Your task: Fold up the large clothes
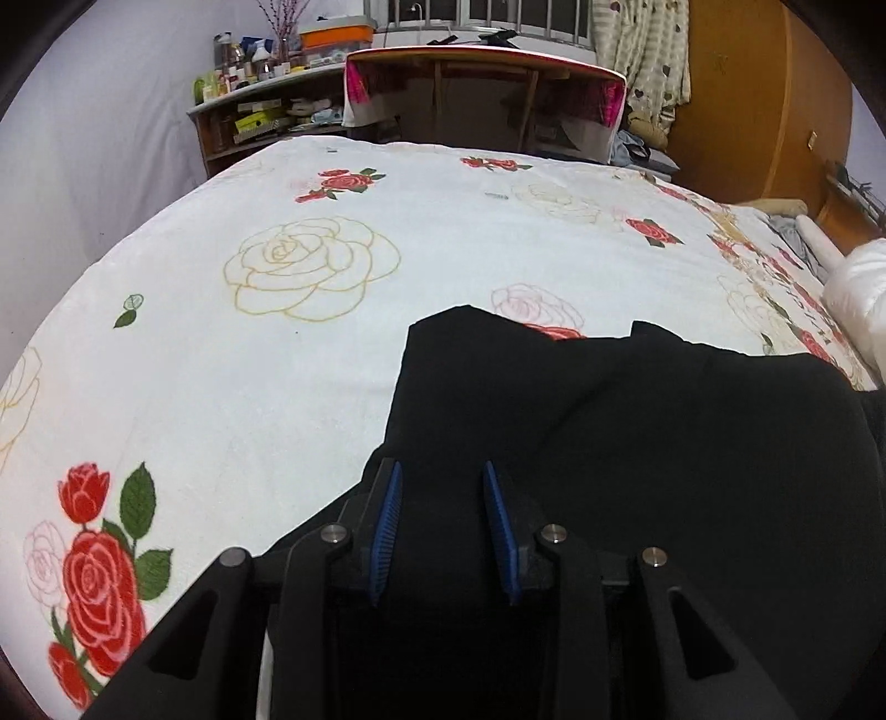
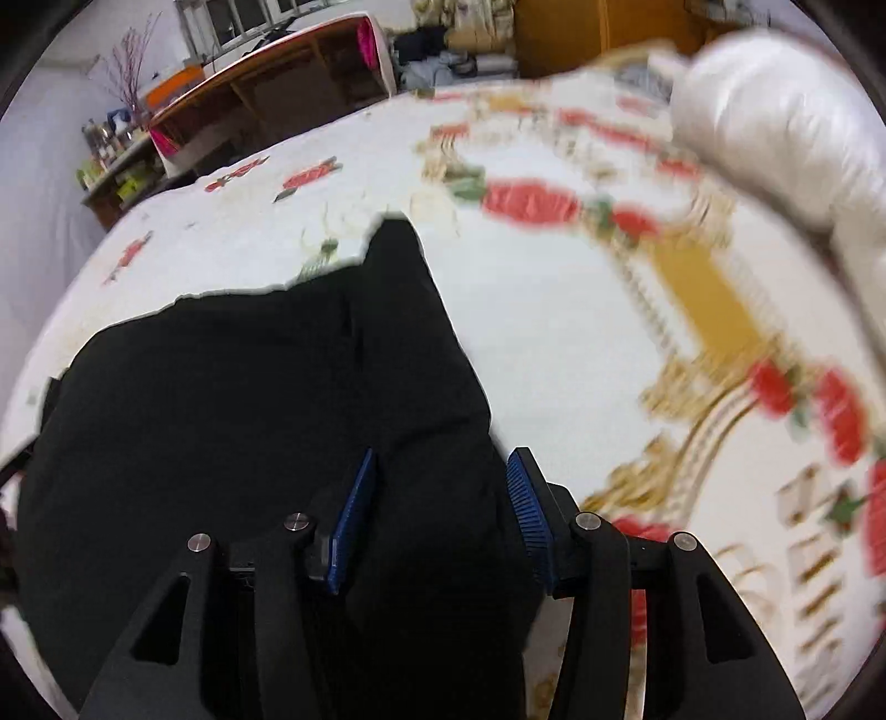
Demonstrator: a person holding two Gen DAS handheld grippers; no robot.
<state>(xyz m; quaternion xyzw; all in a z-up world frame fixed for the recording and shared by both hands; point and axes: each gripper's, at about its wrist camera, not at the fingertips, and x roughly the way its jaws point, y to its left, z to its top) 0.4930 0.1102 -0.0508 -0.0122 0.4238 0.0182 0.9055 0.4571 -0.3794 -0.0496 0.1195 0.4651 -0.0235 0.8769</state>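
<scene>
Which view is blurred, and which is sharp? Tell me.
Right wrist view: motion-smeared, worst on the bedspread and white pillow; the black garment reads featureless. Left wrist view: sharp, rose print crisp, edges bowed by the fisheye.

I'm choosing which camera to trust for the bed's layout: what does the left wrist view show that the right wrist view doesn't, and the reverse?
Only the left wrist view shows the left gripper, the big outlined rose and the patterned robe hanging by the wardrobe.

Only the right wrist view shows the right gripper and the gold border band on the bedspread, though that side is blurred.

Both show the black garment lying on the rose bedspread, the white puffy item, the wooden desk and the cluttered shelf.
</scene>
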